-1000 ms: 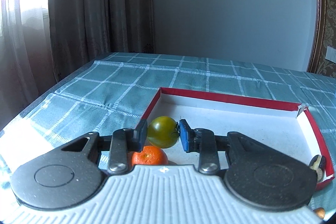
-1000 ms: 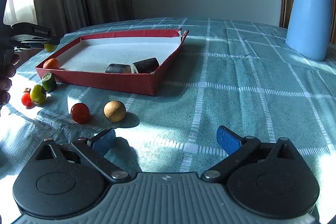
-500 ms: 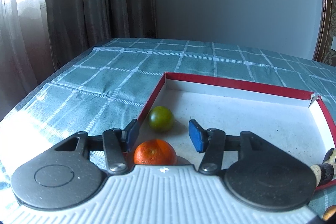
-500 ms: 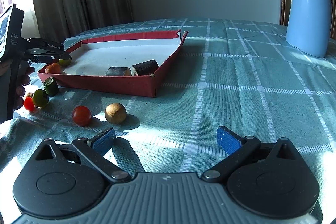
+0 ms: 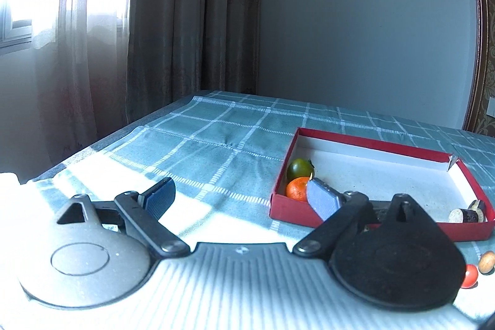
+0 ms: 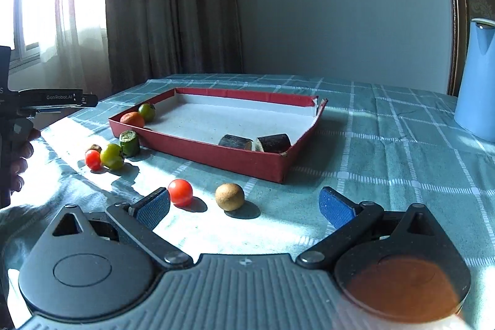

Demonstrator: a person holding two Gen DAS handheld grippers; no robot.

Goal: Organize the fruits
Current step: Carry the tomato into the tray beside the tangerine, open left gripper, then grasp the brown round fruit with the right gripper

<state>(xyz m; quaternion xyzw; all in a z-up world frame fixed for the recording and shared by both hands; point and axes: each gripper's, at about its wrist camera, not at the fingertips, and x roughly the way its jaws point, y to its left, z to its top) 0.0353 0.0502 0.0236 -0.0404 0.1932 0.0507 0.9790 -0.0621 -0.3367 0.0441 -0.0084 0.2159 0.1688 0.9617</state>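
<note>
A red tray [image 5: 371, 144] with a white floor holds a green tomato [image 5: 298, 169] and an orange [image 5: 295, 189] in its near left corner. My left gripper [image 5: 241, 198] hangs over the tablecloth to the left of the tray, jaws opening wide with nothing between them. In the right wrist view the tray [image 6: 216, 153] shows the same orange [image 6: 132, 119] and green tomato [image 6: 147, 112]. My right gripper [image 6: 244, 206] is open and empty above a red tomato [image 6: 180, 192] and a brown ball [image 6: 229, 197], which lie just beyond its fingertips.
Two dark cut pieces [image 6: 235, 142] lie in the tray's right corner. A green cylinder [image 6: 129, 143], a second green tomato [image 6: 112, 156] and a small red tomato [image 6: 92, 160] sit left of the tray. A blue kettle [image 6: 478, 79] stands far right. A hand [image 6: 18, 156] holds the left gripper.
My left gripper let go of the green tomato, which now rests in the tray beside the orange. The gripper opened wide and drew back to the left of the tray. The right gripper shifted slightly.
</note>
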